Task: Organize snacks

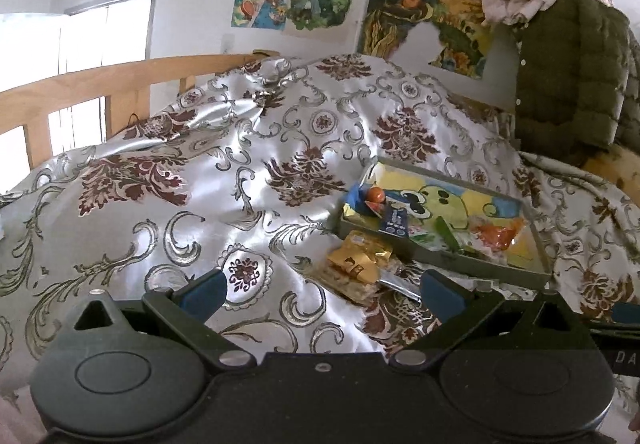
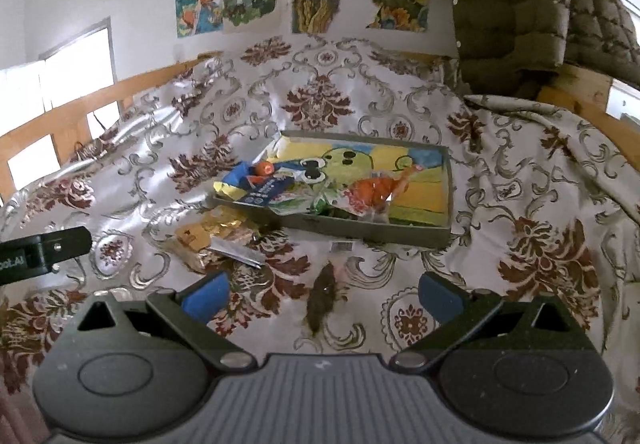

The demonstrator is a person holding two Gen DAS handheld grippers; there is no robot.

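Left wrist: left gripper [image 1: 322,292] jaws wide, empty, aimed at the gold snack packets [image 1: 358,260] lying on the bedspread [image 1: 160,204] just outside the tray [image 1: 480,268], near its front-left corner; probably the next pick.

Right wrist: right gripper [image 2: 323,294] jaws wide, empty, hanging before the tray's front wall. Orange packet [image 2: 376,190] and blue packet [image 2: 264,192] lie inside the tray.

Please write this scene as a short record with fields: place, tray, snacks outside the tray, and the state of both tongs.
place: bed covered by a shiny silver cloth with dark red flower pattern
tray: shallow grey rectangular tray with a cartoon picture inside, holding an orange wrapped snack and a dark blue packet
outside tray: golden yellow foil snack packets, lying on the cloth beside the tray's near left corner
left tongs: open, empty
right tongs: open, empty
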